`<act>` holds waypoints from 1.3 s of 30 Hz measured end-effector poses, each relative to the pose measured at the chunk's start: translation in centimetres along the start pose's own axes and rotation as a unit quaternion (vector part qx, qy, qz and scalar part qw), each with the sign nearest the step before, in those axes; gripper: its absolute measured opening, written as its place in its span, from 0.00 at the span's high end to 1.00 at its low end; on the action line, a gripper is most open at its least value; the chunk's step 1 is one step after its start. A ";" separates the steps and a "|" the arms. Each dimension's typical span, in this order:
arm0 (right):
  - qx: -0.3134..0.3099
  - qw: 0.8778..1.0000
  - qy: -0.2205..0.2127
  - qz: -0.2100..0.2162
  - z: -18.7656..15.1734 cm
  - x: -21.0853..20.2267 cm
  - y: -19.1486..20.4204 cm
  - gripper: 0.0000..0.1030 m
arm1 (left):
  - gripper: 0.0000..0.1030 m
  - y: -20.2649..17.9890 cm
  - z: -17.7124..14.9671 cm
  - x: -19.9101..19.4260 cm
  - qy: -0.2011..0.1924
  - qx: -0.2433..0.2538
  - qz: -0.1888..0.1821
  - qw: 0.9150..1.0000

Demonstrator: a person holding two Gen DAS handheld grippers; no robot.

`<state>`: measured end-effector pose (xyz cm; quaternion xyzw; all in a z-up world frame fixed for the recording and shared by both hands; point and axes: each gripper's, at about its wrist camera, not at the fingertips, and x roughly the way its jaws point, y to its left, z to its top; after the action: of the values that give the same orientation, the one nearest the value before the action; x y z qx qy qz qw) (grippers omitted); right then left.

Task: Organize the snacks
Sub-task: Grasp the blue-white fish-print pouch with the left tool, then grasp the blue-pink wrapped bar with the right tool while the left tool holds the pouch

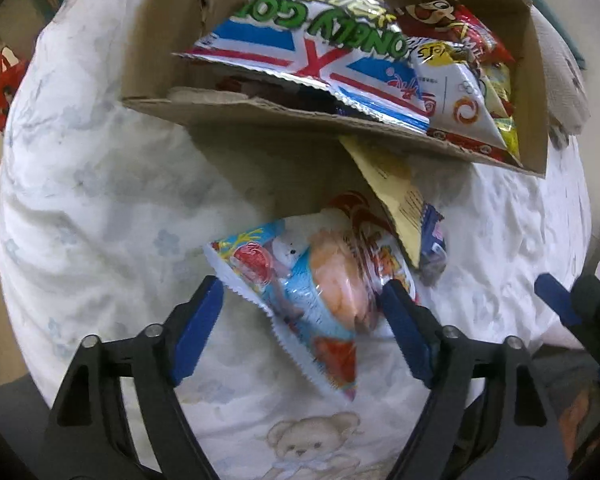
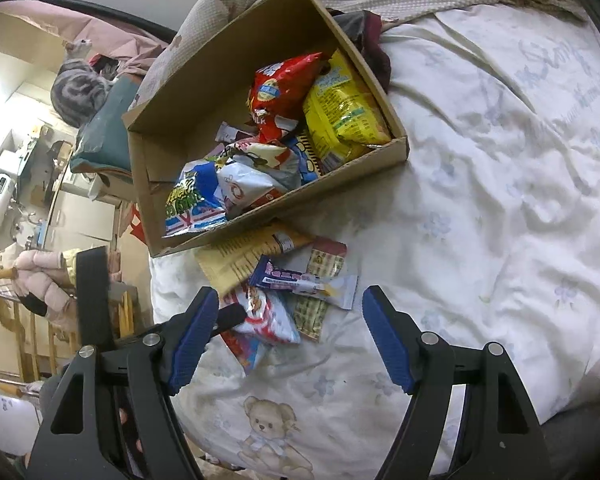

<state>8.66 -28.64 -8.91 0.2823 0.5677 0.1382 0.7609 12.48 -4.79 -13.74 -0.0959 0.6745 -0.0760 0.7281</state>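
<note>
My left tongs (image 1: 300, 312) hang over the bed (image 1: 100, 220), their two fingers standing either side of a light-blue plastic snack packet (image 1: 300, 292) lying on the white bear-print quilt (image 2: 480, 160). Behind that packet, a flat yellow printed card packet (image 1: 396, 200) leans under the near wall of the open brown cardboard box (image 1: 172, 40), with a small dark-blue wrapper (image 1: 434, 240) just to its right. In the box, a large flag-print foil bag (image 1: 300, 40) lies toward the left end, overlapping the near wall; a red bag (image 2: 284, 92) and a yellow bag (image 2: 344, 120) lie at the other end. My right tongs (image 2: 288, 328) hover before the loose pile, nearer me than the box.
</note>
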 end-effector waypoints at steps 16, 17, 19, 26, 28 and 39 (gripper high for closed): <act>0.001 1.000 0.010 -0.011 0.7 1.4 0.0 0.25 | 0.60 -2.7 -1.1 2.2 0.047 0.014 -0.031 0.998; 0.000 1.000 0.011 -0.011 0.7 1.5 0.1 0.25 | 0.63 -2.5 -1.2 1.8 0.046 0.009 -0.040 0.998; 0.001 1.000 0.014 -0.011 0.7 1.7 0.2 0.25 | 0.65 -2.2 -1.6 0.7 0.045 0.005 -0.040 0.998; 0.007 1.000 0.013 -0.007 0.9 1.8 0.3 0.25 | 0.66 0.3 -3.4 -3.6 0.048 0.008 -0.014 0.999; 0.011 1.000 0.012 -0.004 1.0 1.8 0.2 0.25 | 0.66 1.2 -3.4 -5.7 0.030 0.021 -0.004 0.999; -0.129 0.980 0.076 -0.132 0.0 6.6 3.2 0.25 | 0.65 3.8 -2.5 -10.1 -0.050 0.008 0.014 0.999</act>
<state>11.08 -22.59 -12.20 0.0933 0.6339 0.1295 0.7567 9.08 1.27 -5.09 -0.0841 0.6381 -0.0662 0.7625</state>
